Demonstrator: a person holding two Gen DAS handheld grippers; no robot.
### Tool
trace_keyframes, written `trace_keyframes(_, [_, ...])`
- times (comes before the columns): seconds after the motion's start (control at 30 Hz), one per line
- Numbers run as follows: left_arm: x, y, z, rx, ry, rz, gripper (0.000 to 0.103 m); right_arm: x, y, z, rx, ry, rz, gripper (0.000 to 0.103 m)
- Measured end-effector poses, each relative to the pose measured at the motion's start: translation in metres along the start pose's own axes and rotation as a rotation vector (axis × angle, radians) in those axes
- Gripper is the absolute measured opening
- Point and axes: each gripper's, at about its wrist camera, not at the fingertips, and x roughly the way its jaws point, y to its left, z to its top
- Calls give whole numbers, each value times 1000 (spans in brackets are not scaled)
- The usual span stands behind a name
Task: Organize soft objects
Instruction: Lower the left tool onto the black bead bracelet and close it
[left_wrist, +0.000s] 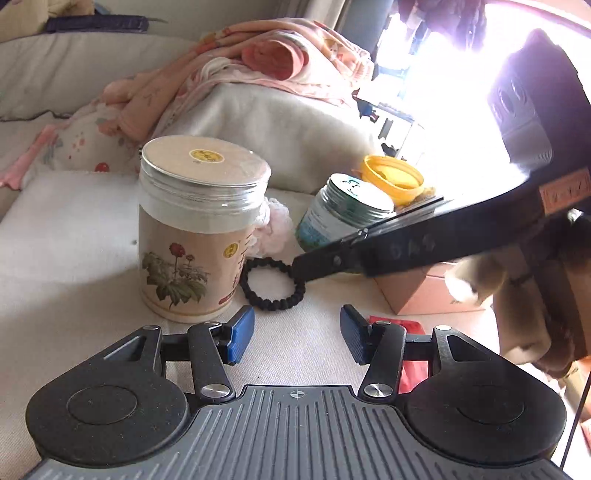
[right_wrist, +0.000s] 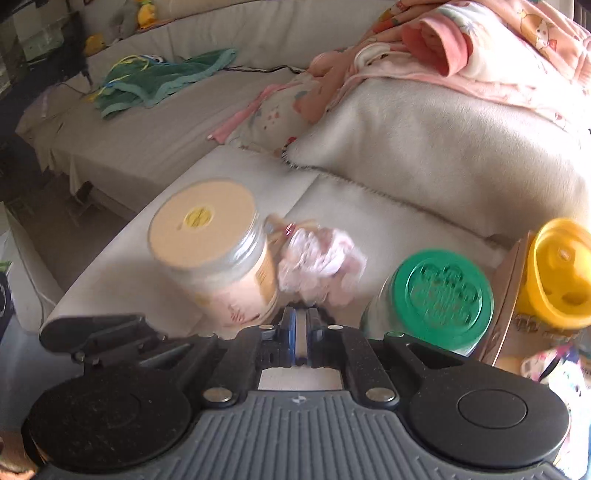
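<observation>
A black braided hair ring (left_wrist: 273, 284) lies flat on the cream sofa seat (left_wrist: 74, 240), just right of a tall flower-label jar (left_wrist: 199, 229). Behind that jar sits a fluffy pink scrunchie (right_wrist: 321, 269). My right gripper (left_wrist: 300, 268) reaches in from the right with its jaws together, its tips resting on the ring's right rim; I cannot tell whether the cord is pinched. In the right wrist view those fingertips (right_wrist: 299, 321) are shut, leaving only a thin slit. My left gripper (left_wrist: 297, 332) is open just in front of the ring, with bare fabric between its blue pads (left_wrist: 242, 334).
A green-lidded jar (right_wrist: 439, 295) and a yellow lid (right_wrist: 561, 273) stand to the right, near a pink box (left_wrist: 424, 291) and a red packet (left_wrist: 410, 328). A cream cushion (right_wrist: 443, 155) carries pink blankets (right_wrist: 480, 48). A green cloth (right_wrist: 155, 85) lies on the far couch.
</observation>
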Motion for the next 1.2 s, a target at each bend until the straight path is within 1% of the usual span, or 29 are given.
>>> trace_keyframes(0.07, [-3, -4, -3, 16, 24, 8, 56, 9, 4, -11, -5, -17, 5, 6])
trace_keyframes(0.17, [-11, -5, -11, 29, 73, 32, 56, 25, 6, -16, 6, -26, 29, 6])
trace_keyframes(0.27, [-25, 0, -14, 10, 108, 52, 56, 23, -2, -21, 54, -30, 88, 6])
trace_keyframes(0.33, [-32, 5, -12, -16, 104, 69, 56, 17, -9, -30, 94, -13, 161, 6])
trace_keyframes(0.37, [-36, 7, -10, -29, 89, 85, 56, 16, -12, -39, 120, 14, 208, 7])
trace_keyframes(0.4, [-37, 8, -8, -38, 76, 99, 56, 14, -13, -47, 131, 28, 230, 7])
trace_keyframes(0.5, [-32, 6, 1, -66, 54, 116, 56, -5, -14, -72, 129, -15, 235, 7])
trace_keyframes(0.57, [-21, -4, 7, -49, 52, 121, 56, -25, -15, -87, 110, -87, 205, 7])
trace_keyframes(0.6, [-16, -12, 9, -21, 50, 117, 56, -35, -14, -93, 90, -121, 167, 7])
trace_keyframes(0.67, [-2, -34, 13, 74, 43, 97, 56, -51, -13, -105, 57, -177, 86, 9])
trace_keyframes(0.73, [14, -52, 16, 176, 60, 92, 51, -63, -18, -116, 57, -212, 53, 14])
trace_keyframes(0.8, [30, -61, 19, 251, 86, 115, 40, -73, -27, -130, 79, -241, 23, 19])
trace_keyframes(0.87, [46, -62, 22, 293, 120, 147, 38, -81, -36, -144, 102, -260, 0, 20])
trace_keyframes(0.97, [63, -58, 28, 313, 156, 184, 38, -84, -44, -162, 137, -287, -5, 20])
trace_keyframes(1.03, [72, -56, 30, 315, 184, 207, 38, -82, -48, -171, 163, -304, -7, 24])
trace_keyframes(1.07, [75, -55, 30, 311, 203, 200, 37, -79, -48, -173, 169, -308, -21, 26])
trace_keyframes(1.1, [74, -55, 30, 297, 207, 187, 35, -77, -49, -174, 171, -311, -36, 28])
trace_keyframes(1.13, [73, -54, 31, 280, 219, 169, 34, -73, -48, -175, 170, -310, -59, 28])
trace_keyframes(1.2, [65, -55, 31, 239, 261, 102, 34, -69, -51, -175, 178, -306, -83, 28])
